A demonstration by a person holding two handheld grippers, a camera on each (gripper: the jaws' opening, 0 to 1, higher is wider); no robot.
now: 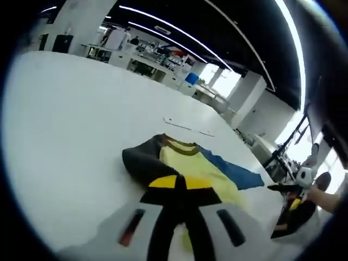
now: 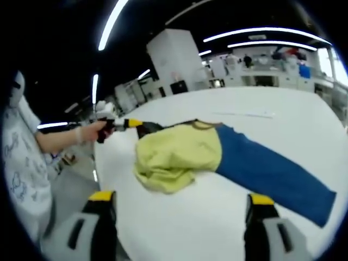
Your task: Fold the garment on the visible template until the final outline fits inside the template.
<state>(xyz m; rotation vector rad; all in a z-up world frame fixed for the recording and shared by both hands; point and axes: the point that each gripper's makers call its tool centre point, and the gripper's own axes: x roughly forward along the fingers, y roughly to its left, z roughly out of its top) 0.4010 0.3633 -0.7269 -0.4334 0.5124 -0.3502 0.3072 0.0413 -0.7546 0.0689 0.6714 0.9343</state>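
Observation:
A garment with a yellow body (image 1: 202, 166), a dark grey sleeve (image 1: 142, 160) and a blue sleeve (image 1: 239, 175) lies bunched on the white table (image 1: 76, 136). My left gripper (image 1: 180, 182) has its yellow-tipped jaws together at the garment's near edge. In the right gripper view the same gripper (image 2: 132, 124), held by a hand, meets the dark sleeve (image 2: 149, 129). There the yellow body (image 2: 176, 152) is crumpled and the blue sleeve (image 2: 266, 166) stretches right. My right gripper (image 2: 180, 202) stands open just short of the cloth. It also appears from the side (image 1: 293, 206).
A thin template outline (image 1: 187, 128) (image 2: 244, 114) lies on the table beyond the garment. A person in a white patterned shirt (image 2: 22, 163) stands at the table's edge. Benches and equipment (image 1: 163, 62) fill the room far behind.

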